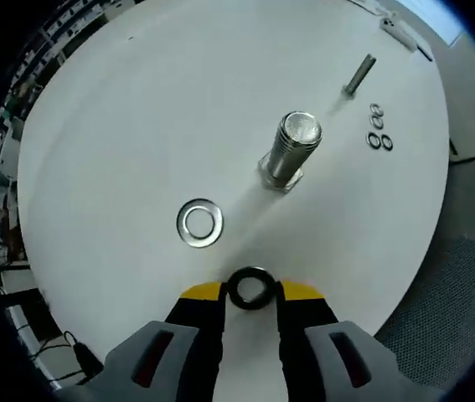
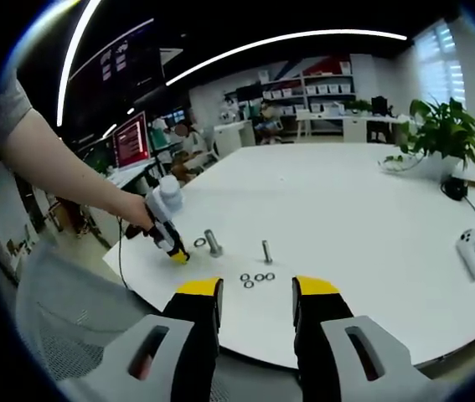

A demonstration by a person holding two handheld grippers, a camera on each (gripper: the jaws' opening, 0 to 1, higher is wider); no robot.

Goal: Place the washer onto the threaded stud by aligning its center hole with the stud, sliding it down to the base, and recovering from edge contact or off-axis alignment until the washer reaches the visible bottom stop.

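A small dark washer (image 1: 251,273) sits pinched between the yellow tips of my left gripper (image 1: 251,291), just above the white table's near edge. The thick threaded stud (image 1: 291,149) stands upright on its hex base, beyond and slightly right of the gripper. A larger silver washer (image 1: 182,224) lies flat on the table to the stud's left. In the right gripper view, the left gripper (image 2: 170,243) is in a person's hand beside the stud (image 2: 213,243). My right gripper (image 2: 256,295) hovers open with nothing in it, well back from the table edge.
A thin stud (image 1: 358,75) stands further back, with three small washers (image 1: 378,130) lying next to it. On the round white table (image 1: 136,109), a white controller (image 2: 472,251) and a potted plant (image 2: 438,134) are at the far right. A mesh chair (image 2: 61,310) is at the left.
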